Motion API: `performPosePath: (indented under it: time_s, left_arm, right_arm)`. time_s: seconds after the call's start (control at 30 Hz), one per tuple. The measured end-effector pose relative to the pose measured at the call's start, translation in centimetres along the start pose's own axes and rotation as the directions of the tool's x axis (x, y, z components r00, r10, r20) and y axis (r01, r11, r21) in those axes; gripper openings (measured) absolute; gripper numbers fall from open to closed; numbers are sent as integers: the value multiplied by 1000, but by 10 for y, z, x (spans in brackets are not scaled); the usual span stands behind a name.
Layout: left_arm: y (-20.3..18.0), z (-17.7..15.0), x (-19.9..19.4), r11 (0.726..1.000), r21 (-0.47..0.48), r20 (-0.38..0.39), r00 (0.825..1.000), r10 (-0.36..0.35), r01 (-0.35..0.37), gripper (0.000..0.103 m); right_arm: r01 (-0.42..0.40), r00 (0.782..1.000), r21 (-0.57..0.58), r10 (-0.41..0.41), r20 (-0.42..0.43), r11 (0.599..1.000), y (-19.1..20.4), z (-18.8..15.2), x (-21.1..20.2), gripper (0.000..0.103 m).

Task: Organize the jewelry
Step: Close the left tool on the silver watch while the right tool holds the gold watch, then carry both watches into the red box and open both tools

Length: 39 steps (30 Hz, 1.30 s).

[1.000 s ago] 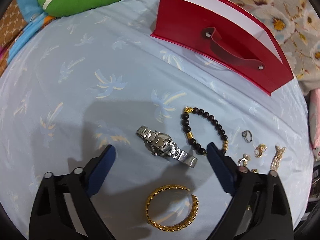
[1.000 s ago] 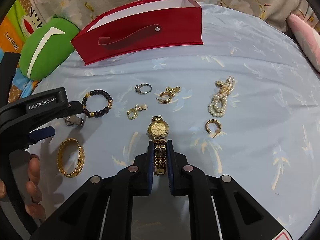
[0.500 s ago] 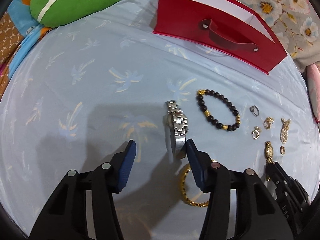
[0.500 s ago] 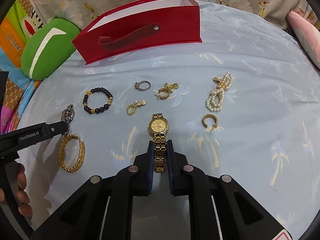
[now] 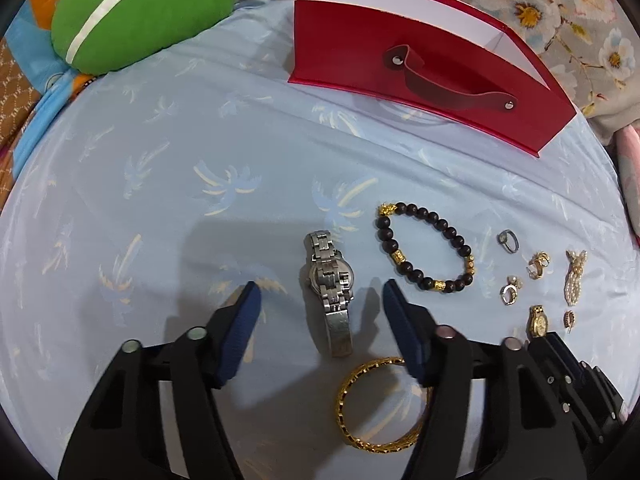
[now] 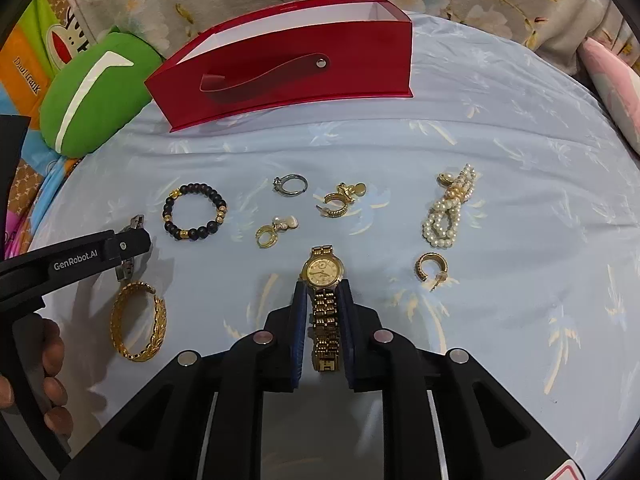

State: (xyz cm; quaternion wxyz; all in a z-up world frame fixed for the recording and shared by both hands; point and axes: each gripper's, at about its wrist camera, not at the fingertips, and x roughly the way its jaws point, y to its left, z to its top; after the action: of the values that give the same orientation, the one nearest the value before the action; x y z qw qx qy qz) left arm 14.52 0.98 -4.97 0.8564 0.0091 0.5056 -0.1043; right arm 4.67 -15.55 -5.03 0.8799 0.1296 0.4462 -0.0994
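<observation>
Red bag stands behind the jewelry w/ nothing blocking it. Right tongs pinch gold watch band. Left tongs spread wide around silver watch, face down.

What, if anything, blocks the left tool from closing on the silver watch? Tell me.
Nothing visible does. The left tool is open, with the silver watch lying between its fingers on bare sheet. The gold bangle lies nearer the handle, under the right-hand finger, and the bead bracelet sits outside that finger, apart from the watch.
</observation>
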Motion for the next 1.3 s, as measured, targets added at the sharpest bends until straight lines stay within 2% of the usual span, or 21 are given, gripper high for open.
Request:
performPosePath:
  time_s: [0.07,0.13,0.2,0.4,0.43,1.0,1.3]
  left_arm:
    - [0,0,-1,1000,-1,2,1000,-11,11,41]
    - [2,-1,-2,999,-4,-1,999,-35,35,20]
    - [3,-3,-3,998,-7,-1,998,-56,56,16]
    - [4,-9,-17,996,0,29,995,-92,92,15]
    - [4,-10,-23,995,2,38,995,-95,95,10]
    - [1,-9,-108,987,40,181,970,-161,156,9]
    - [-8,12,-148,981,94,260,947,-186,167,9]
  right_arm:
    - [-9,1000,8,9,0,1000,-2,0,-1,11]
    - [-12,1000,9,12,2,1000,-2,0,-1,11]
    - [-19,1000,12,19,6,1000,-2,-1,-4,11]
    - [-37,999,11,37,37,999,-3,1,-20,11]
    - [-40,998,12,40,44,999,-3,1,-23,11]
    - [-112,982,-18,114,148,994,3,13,-83,11]
    - [-152,969,-52,159,189,987,6,37,-104,11]
